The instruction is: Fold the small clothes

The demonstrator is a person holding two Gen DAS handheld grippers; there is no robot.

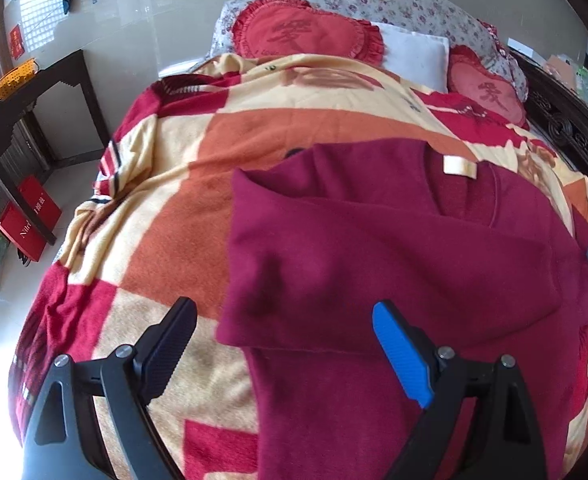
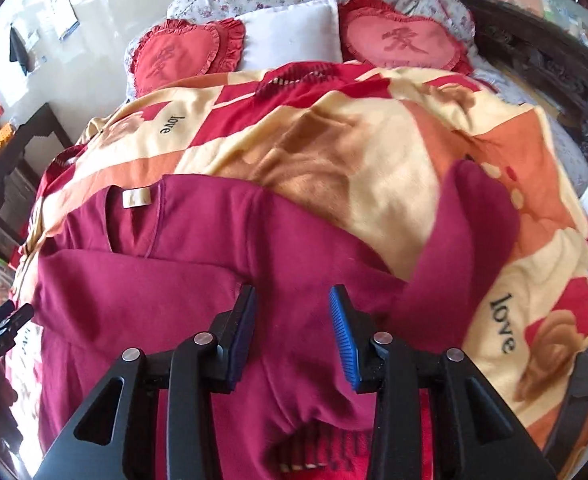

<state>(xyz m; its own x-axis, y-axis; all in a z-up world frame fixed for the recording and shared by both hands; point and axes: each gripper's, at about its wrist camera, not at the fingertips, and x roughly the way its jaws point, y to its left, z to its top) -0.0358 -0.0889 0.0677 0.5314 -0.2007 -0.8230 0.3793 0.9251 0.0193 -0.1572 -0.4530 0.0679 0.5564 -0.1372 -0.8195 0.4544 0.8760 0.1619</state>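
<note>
- Lying flat on my bed blanket (image 1: 165,184) is the dark red sweater (image 1: 374,240), one sleeve folded across.
- Left tongs (image 1: 283,332) spread wide, holding nothing, over its left edge.
- Right tongs (image 2: 292,312) gape too, above its middle.

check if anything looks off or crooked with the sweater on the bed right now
One thing stands out. The sweater has one sleeve folded flat across its chest, but the other sleeve kinks upward on the blanket, cuff pointing at the pillows, bunched rather than flat. Both the left claw and right claw are open, holding nothing.
</note>
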